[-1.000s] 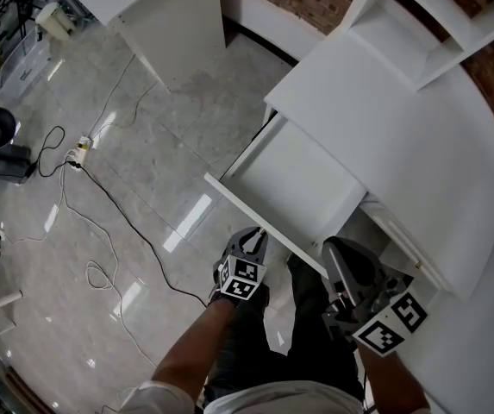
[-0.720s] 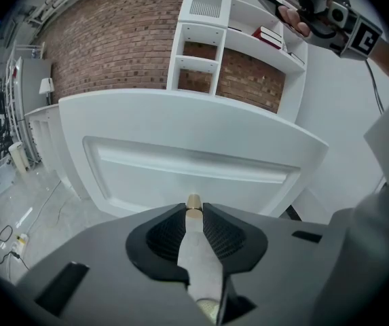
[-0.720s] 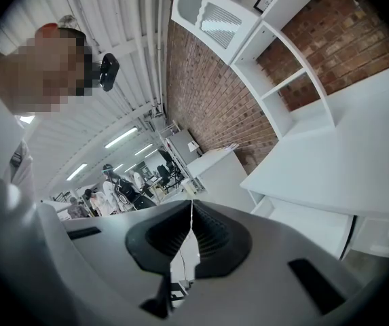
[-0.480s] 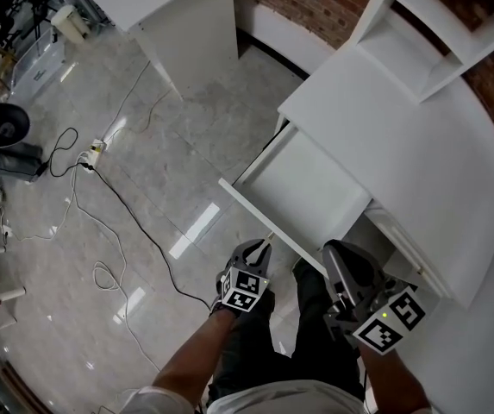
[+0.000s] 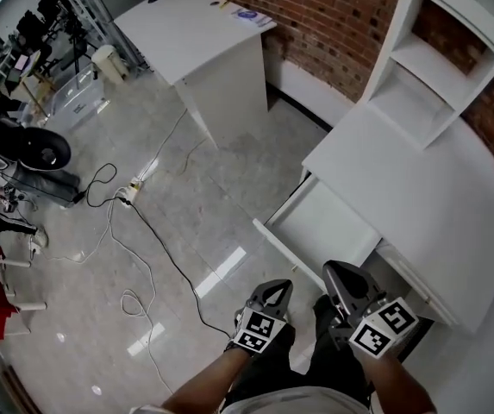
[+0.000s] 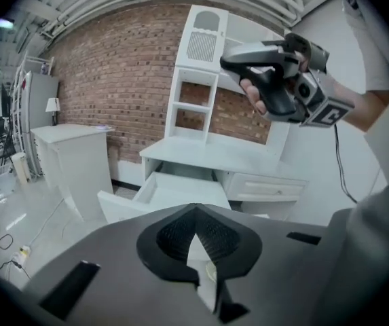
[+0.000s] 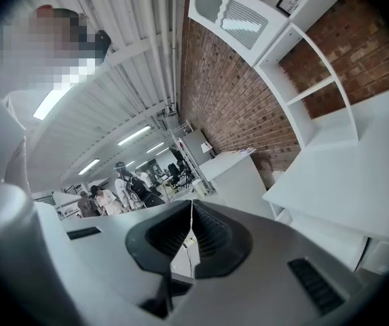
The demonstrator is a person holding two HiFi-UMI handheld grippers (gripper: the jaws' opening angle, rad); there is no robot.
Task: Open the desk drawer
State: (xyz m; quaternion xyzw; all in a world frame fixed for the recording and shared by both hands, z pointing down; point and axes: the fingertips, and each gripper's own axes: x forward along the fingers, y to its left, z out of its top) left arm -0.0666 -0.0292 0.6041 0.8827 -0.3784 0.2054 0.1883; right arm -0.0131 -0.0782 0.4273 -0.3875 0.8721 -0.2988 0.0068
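Note:
The white desk (image 5: 402, 179) stands at the right, and its left drawer (image 5: 324, 227) is pulled out, showing a bare white inside. My left gripper (image 5: 277, 290) hangs just in front of the drawer's front panel, clear of it, shut with nothing between the jaws. My right gripper (image 5: 340, 272) is beside it, below the desk's edge, also shut and empty. In the left gripper view the open drawer (image 6: 174, 192) lies beyond the closed left gripper (image 6: 195, 210), and the right gripper (image 6: 275, 80) is held high by a hand. The right gripper view shows that gripper (image 7: 191, 204) with its jaws together.
A white hutch with shelves (image 5: 428, 67) rises from the desk's back. A second white desk (image 5: 190, 33) stands against the brick wall. Black cables (image 5: 156, 248), a power strip (image 5: 130, 195) and a round black device (image 5: 40, 149) lie on the marble floor at the left.
My left gripper has let go of the drawer's front edge, lifted away from it and shut. The right gripper rose slightly. The drawer stays open.

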